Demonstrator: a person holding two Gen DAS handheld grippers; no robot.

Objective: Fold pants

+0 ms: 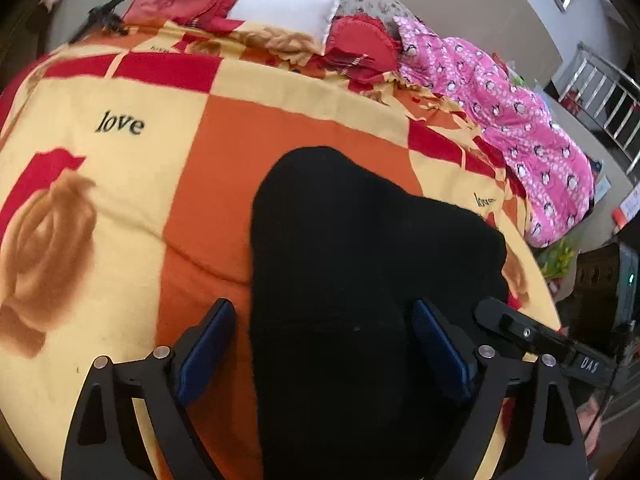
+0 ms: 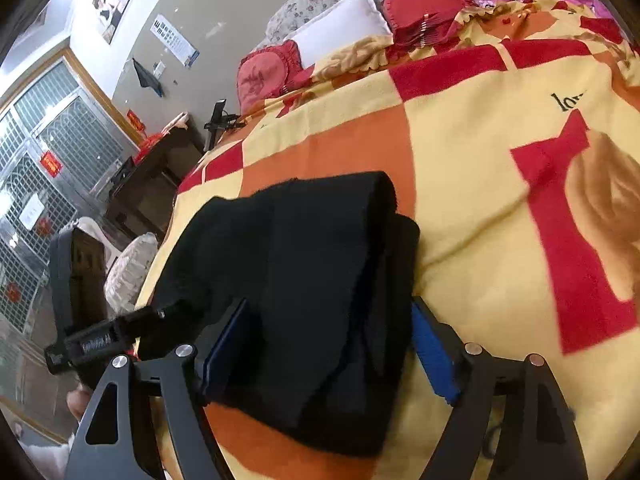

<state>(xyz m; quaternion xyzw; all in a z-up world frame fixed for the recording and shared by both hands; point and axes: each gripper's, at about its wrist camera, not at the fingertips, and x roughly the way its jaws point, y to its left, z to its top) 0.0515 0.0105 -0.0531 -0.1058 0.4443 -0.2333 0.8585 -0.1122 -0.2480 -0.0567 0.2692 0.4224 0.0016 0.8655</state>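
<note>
The black pants (image 1: pixel 360 240) lie folded in a thick bundle on the bed's blanket, and the right wrist view shows the stacked layers of the pants (image 2: pixel 304 248). My left gripper (image 1: pixel 324 312) is open and straddles the near end of the bundle; a strip of blanket shows between its left pad (image 1: pixel 216 336) and the cloth. My right gripper (image 2: pixel 332 312) is open too, with the bundle between its blue pads (image 2: pixel 432 352), which do not squeeze it. Each gripper shows at the edge of the other's view, close beside the pants.
The blanket (image 1: pixel 120 200) is a yellow, orange and red check with roses. Red heart cushions (image 1: pixel 360 40) and a white pillow (image 1: pixel 284 8) sit at the head of the bed. A pink quilt (image 1: pixel 520 128) lies along its right side. A dark table (image 2: pixel 152 176) stands beside the bed.
</note>
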